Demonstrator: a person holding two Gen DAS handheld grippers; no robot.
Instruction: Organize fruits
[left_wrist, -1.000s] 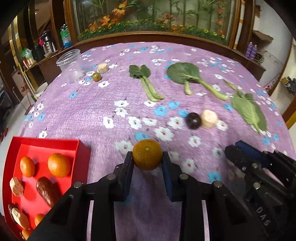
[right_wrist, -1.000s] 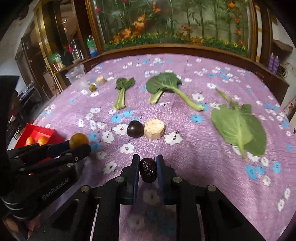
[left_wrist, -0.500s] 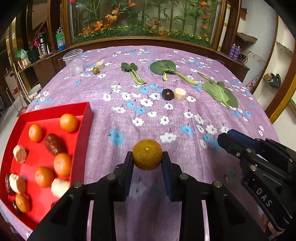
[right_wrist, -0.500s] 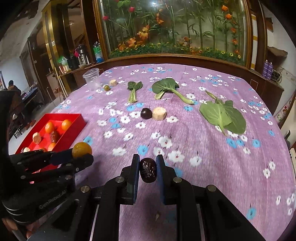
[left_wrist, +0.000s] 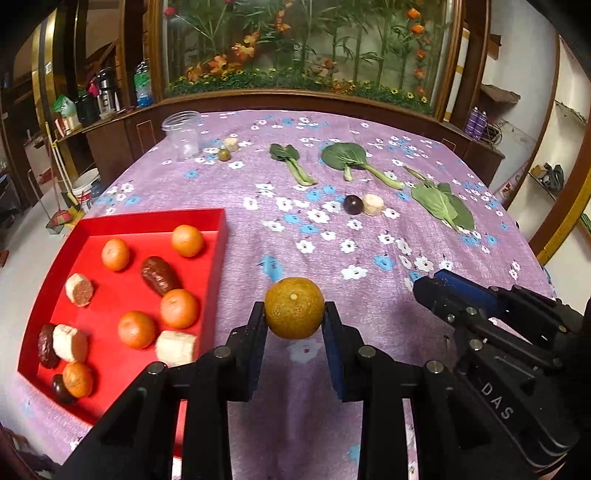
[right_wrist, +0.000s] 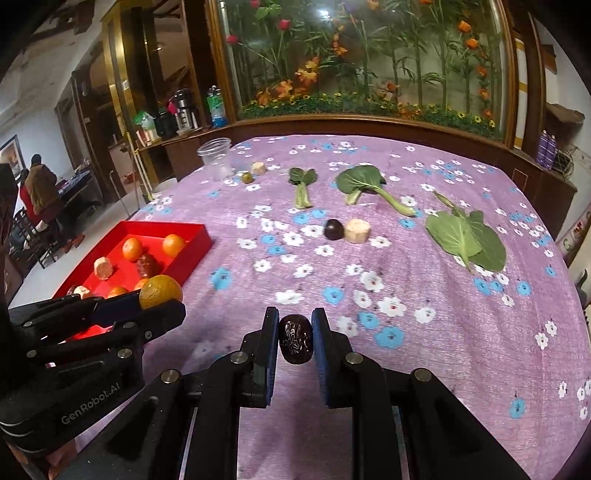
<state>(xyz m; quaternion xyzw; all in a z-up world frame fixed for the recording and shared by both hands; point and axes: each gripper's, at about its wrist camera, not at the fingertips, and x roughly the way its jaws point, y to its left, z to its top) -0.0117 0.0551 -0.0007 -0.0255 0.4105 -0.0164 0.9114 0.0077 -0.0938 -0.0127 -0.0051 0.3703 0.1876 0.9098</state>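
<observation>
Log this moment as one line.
left claw: holds orange | right claw: holds date | tray: partly filled

Purple tablecloth (left_wrist: 295, 424) patterned with white and blue flowers, bright red tray (left_wrist: 221, 236) of orange tangerines (left_wrist: 187, 240), yellow-green orange (left_wrist: 294, 308) between black fingers with blue pads, dark glossy date (right_wrist: 296, 339), green leaves (right_wrist: 465, 238), clear cup (left_wrist: 181, 134)

Table covered by purple floral cloth (left_wrist: 303, 369). Laid directly on it: red tray (left_wrist: 221, 236), clear plastic cup (left_wrist: 181, 136), three leafy greens (right_wrist: 465, 236), dark plum (right_wrist: 333, 229), pale cut piece (right_wrist: 357, 230).
</observation>
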